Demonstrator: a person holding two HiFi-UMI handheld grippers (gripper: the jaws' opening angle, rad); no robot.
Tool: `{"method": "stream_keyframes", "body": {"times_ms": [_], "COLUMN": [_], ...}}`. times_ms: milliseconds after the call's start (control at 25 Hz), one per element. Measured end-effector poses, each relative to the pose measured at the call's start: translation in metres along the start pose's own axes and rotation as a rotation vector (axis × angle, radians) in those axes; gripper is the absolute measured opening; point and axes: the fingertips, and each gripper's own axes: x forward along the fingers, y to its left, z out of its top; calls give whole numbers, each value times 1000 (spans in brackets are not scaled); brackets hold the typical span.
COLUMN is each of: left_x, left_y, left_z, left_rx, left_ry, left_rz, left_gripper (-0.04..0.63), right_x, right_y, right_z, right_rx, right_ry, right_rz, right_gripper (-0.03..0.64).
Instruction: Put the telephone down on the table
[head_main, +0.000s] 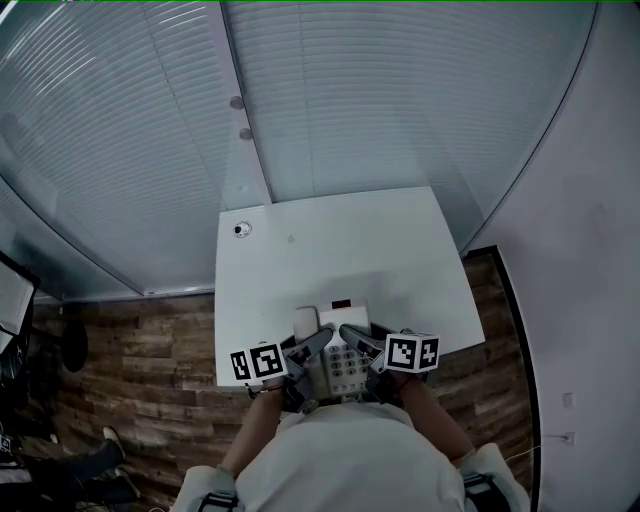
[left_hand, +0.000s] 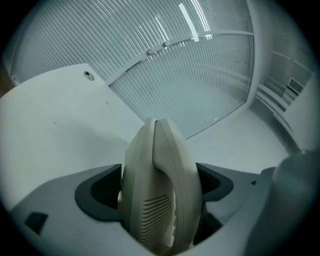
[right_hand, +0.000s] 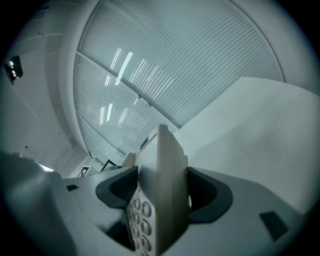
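While the telephone (head_main: 340, 362) is held at the near edge of the table (head_main: 330, 250), left gripper (head_main: 312, 345) clamped on its handset side, right gripper (head_main: 358, 340) clamped on its keypad side, it wants lowering level; both ends together; base flat; jaws opened only once it rests.

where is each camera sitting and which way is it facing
Head view: on the head, steeply down at the table; forearms, left gripper, right gripper show.
Left gripper view: on the left gripper, along its jaws, shut on the telephone, left side.
Right gripper view: on the right gripper, along its jaws, shut beside the keypad.
Shared: all show the telephone and table.
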Motion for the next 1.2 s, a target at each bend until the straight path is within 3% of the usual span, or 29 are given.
{"method": "stream_keyframes", "body": {"times_ms": [720, 1200], "left_x": [41, 58], "left_y": [6, 24], "left_z": [15, 16], "left_rx": [-37, -64], "left_ry": [-101, -84], "left_rz": [48, 57], "left_gripper": [426, 426], "right_x": [13, 25], "right_y": [-35, -57], "right_z": [35, 36], "right_rx": [-40, -22], "right_ry": [88, 106], "right_rz": [55, 37], "right_gripper": [314, 314]}}
